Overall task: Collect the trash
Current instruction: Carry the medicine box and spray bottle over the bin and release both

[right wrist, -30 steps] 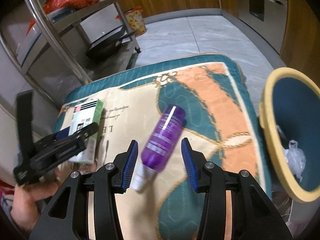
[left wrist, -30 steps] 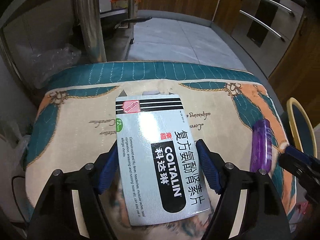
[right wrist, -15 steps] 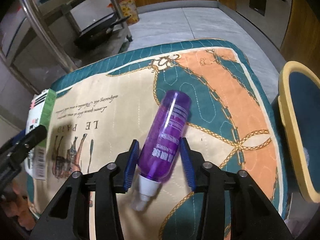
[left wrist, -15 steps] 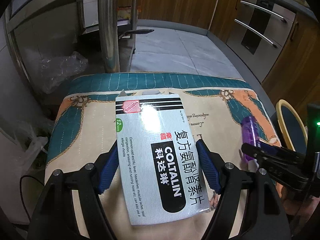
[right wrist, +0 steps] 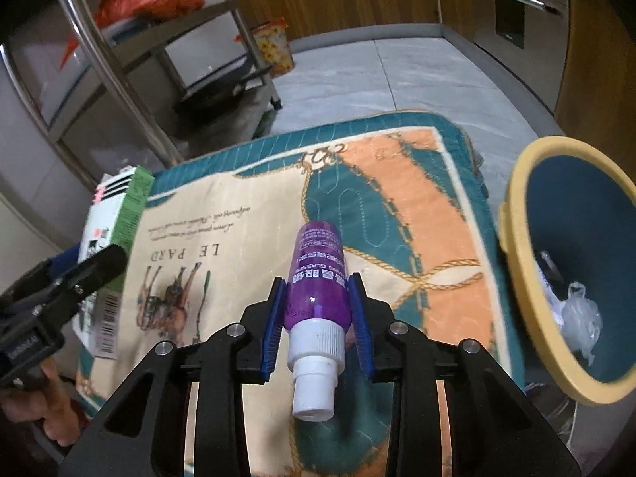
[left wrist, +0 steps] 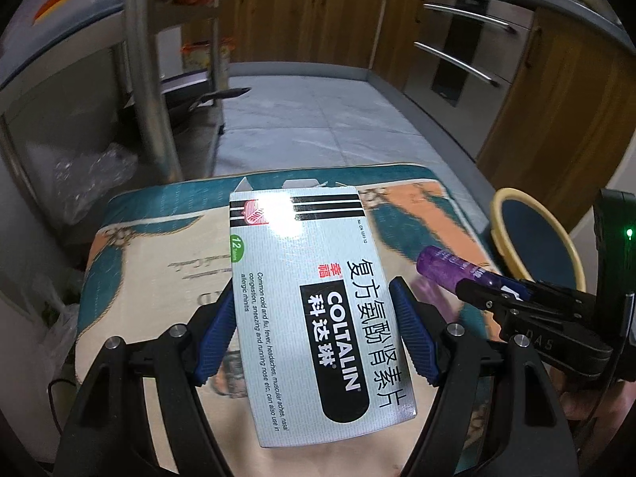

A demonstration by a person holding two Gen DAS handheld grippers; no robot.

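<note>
The right gripper point(right wrist: 317, 320) jaws have just closed onto the purple bottle point(right wrist: 318, 278), mid-frame; the left gripper point(left wrist: 314, 328) clamps the medicine box point(left wrist: 318, 298), now lifted; bin point(right wrist: 512, 214) next.

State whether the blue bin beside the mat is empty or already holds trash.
Not empty: the blue bin holds crumpled clear plastic low inside, seen in the right wrist view.

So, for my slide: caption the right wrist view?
Right gripper clamps purple spray bottle beside yellow-rimmed bin.
</note>
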